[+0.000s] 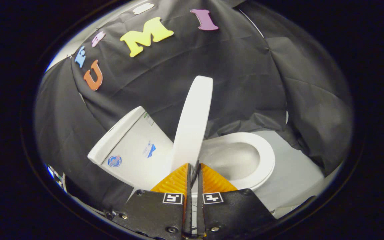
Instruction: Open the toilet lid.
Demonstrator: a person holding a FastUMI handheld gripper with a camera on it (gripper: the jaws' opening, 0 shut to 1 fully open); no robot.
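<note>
the tongs are pressed together, tips at the lower edge of the raised white plastic toilet lid, beside the white seat ring and white tank.

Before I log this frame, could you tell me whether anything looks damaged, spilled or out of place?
Nothing stands out. The toilet lid stands raised off the seat, its edge between the gripper fingers, which are nearly shut.
</note>
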